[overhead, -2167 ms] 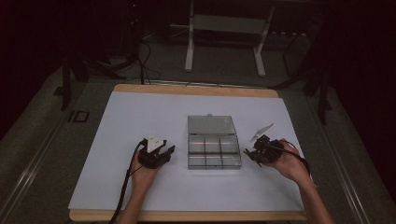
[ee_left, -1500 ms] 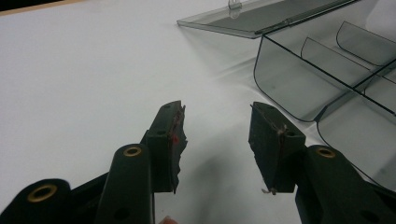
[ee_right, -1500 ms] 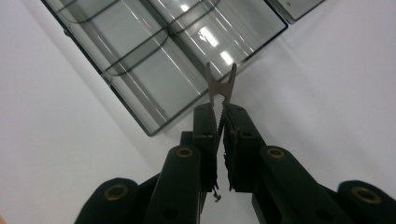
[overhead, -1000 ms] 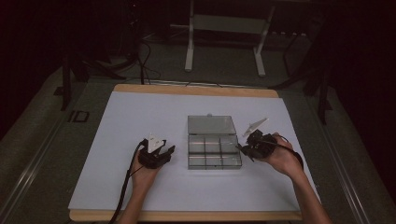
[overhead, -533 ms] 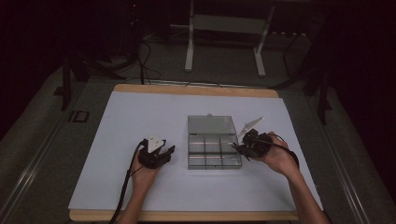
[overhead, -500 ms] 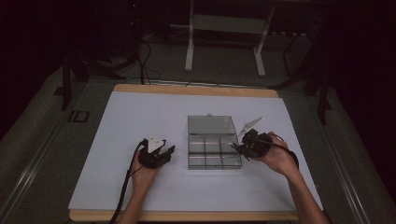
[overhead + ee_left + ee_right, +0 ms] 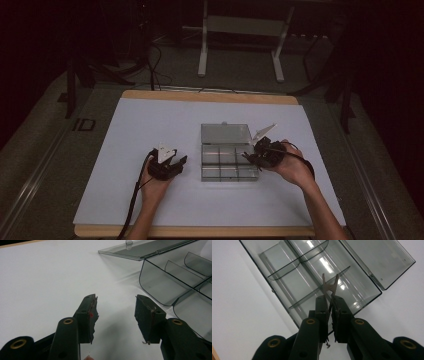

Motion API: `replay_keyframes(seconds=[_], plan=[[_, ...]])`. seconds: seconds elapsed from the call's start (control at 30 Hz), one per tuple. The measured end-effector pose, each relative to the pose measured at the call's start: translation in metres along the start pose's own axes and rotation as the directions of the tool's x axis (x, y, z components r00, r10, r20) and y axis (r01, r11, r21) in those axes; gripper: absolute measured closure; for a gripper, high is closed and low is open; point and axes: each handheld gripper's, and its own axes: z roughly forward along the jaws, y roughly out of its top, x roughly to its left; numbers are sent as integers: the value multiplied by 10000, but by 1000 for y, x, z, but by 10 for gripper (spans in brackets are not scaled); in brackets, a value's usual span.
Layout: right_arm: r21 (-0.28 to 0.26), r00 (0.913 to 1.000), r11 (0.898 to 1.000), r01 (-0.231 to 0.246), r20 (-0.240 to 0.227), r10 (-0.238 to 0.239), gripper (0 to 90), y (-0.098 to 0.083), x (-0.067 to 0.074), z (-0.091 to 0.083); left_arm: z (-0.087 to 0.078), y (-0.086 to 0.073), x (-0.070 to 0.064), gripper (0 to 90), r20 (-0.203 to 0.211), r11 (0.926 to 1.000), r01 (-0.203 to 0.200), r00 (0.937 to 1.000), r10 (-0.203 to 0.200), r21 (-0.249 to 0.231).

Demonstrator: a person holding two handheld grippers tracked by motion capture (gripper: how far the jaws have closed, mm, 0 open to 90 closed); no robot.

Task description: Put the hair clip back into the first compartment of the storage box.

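right gripper (image 7: 256, 154) moved left over clear compartment box (image 7: 294, 277) | clamps forked metal clip (image 7: 329, 286) | left gripper (image 7: 116, 315) gapes empty | lower clip squarely into one compartment

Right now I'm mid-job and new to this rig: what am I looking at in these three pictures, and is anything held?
A person holds tongs in each hand at a white table. The high view looks down from above; each other view rides on one pair of tongs. On the table lies a clear compartment box, its lid open flat. The left tongs are open and hold nothing, beside the box. The right tongs are shut on a small metal piece with forked ends, above the box.
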Motion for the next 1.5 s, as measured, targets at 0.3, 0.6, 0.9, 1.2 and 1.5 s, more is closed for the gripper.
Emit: replay_keyframes(seconds=[0.3,0.6,0.9,1.2,1.5], plan=[[-29,9999,9999,121,-27,-121,839,7,1,3,0,0,0,516,-31,10000,-7,10000,7,-12],[-157,9999,9998,89,-103,-90,839,15,3,6,0,0,-1,515,-52,10000,-74,10000,74,9],[-299,9999,9996,6,-145,-11,839,22,3,8,0,0,-1,515,-48,10000,-94,9999,94,12],[-325,9999,9995,-39,-170,34,839,29,3,13,0,0,-2,515,-72,9999,-131,9999,131,-42],[-300,9998,9995,39,-207,-45,839,38,5,16,0,0,-2,515,-65,9998,-187,9998,187,-14]])
